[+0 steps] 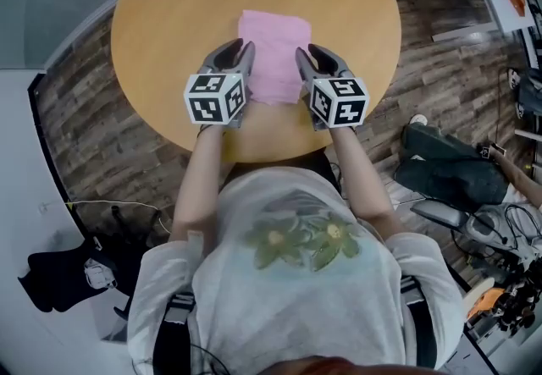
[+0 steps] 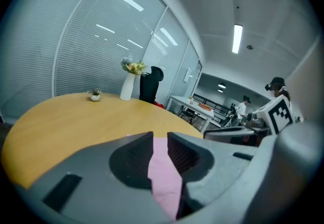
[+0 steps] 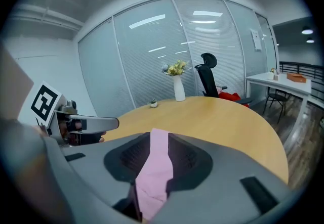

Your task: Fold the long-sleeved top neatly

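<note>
The pink long-sleeved top (image 1: 275, 52) lies folded into a small rectangle on the round wooden table (image 1: 169, 18), near its front edge. My left gripper (image 1: 244, 50) hovers at the top's left side and my right gripper (image 1: 303, 53) at its right side, both above the table and tilted slightly down. In the left gripper view the jaws (image 2: 160, 136) stand a narrow gap apart, and the pink top (image 2: 164, 177) shows through that gap. The right gripper view is alike: jaws (image 3: 159, 134) slightly parted, with the pink cloth (image 3: 154, 172) in the slot. Neither pair of pads visibly presses on the fabric.
A white vase with flowers (image 3: 179, 89) and a small potted plant (image 3: 153, 103) stand at the table's far edge. A black office chair (image 3: 208, 79) is behind it. Bags and cables (image 1: 457, 170) lie on the wooden floor at the right.
</note>
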Available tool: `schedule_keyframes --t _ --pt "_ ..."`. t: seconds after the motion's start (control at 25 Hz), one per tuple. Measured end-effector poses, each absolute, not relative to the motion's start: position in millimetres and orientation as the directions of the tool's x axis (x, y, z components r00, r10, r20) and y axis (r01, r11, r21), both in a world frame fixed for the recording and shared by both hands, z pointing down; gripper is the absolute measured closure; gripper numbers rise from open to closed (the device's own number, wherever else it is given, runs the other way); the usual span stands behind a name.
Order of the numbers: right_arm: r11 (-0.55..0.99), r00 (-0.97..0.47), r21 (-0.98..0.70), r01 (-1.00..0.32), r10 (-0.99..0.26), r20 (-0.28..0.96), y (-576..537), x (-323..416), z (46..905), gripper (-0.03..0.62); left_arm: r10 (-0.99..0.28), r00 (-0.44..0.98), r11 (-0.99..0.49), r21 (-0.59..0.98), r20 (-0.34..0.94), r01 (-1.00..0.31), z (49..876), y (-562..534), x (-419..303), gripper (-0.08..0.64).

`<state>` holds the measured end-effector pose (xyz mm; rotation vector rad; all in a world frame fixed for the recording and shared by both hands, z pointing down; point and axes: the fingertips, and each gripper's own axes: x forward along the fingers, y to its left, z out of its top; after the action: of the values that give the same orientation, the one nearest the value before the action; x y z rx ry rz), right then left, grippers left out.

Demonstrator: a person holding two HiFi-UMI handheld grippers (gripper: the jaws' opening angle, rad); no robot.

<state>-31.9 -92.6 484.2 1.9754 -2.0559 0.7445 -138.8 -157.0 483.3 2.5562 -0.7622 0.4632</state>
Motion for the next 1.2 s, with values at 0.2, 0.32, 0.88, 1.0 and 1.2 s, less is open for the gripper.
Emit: schedule_keyframes --t 0.2,0.32,0.88,1.0,1.2 --pt "-0.012 -0.076 -0.197 -0.980 -0.897 0.436 -77.3 -30.5 464.8 0.501 -0.459 0.793 -0.781 0.245 0.400 -0.575 460.1 -132.0 -131.3 0.491" --pt "-0.027 -0.059 -0.191 -0.981 -0.899 0.434 -66.5 -28.8 459.4 0.536 -0.472 0.789 -0.789 0.211 0.393 -0.577 450.2 -119.3 -125.3 0.529" --pt "0.070 -0.123 -0.144 -0.987 -0.907 0.402 -42.6 -50.4 430.8 0.574 -0.492 0.769 -0.806 0.121 0.408 -0.579 421.2 -85.4 -108.9 0.555" --pt "0.083 -0.134 -0.143 -0.986 -0.908 0.397 -41.7 -54.1 425.1 0.574 -0.485 0.773 -0.817 0.105 0.409 -0.567 415.4 -81.7 -108.4 0.555" --pt "0.096 -0.144 -0.139 -0.986 -0.908 0.394 -37.5 -55.0 416.2 0.574 -0.466 0.782 -0.831 0.099 0.413 -0.548 412.1 -70.9 -105.0 0.555"
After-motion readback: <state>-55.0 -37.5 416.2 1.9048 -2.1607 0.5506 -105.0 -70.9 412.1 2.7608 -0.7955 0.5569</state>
